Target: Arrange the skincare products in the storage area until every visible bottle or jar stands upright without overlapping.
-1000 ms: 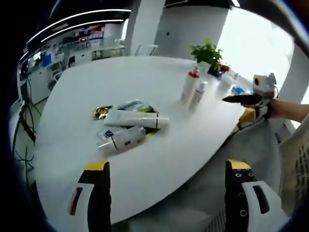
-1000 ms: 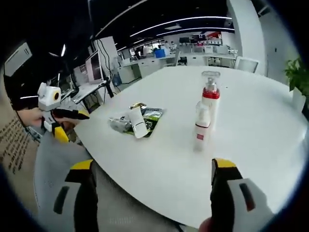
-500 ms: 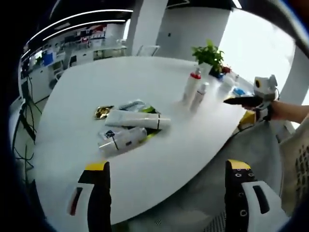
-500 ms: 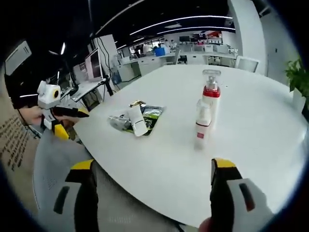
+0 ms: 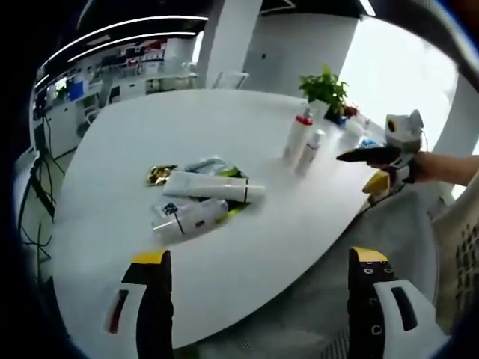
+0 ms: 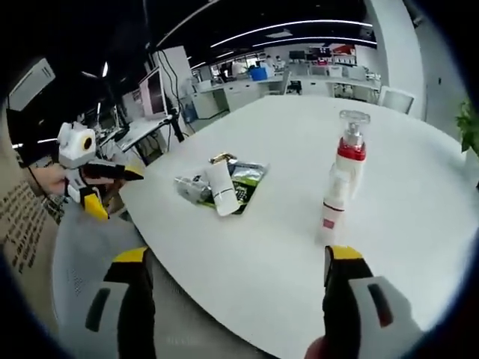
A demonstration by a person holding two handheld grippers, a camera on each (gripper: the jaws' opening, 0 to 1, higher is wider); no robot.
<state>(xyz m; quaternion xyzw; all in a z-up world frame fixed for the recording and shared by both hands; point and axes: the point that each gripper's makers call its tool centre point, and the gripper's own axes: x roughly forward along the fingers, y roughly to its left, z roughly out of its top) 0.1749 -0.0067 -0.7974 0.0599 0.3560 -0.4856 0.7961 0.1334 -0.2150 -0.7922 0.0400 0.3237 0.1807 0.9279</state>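
In the left gripper view, the left gripper (image 5: 258,299) gapes empty; the tubes (image 5: 200,196) lie flat on the desk (image 5: 135,142) at 11 o'clock, long axes crosswise, nearer this gripper. In the right gripper view, the right gripper (image 6: 236,299) gapes empty too; two bottles (image 6: 340,187) stand at 1 o'clock, tubes at 11.
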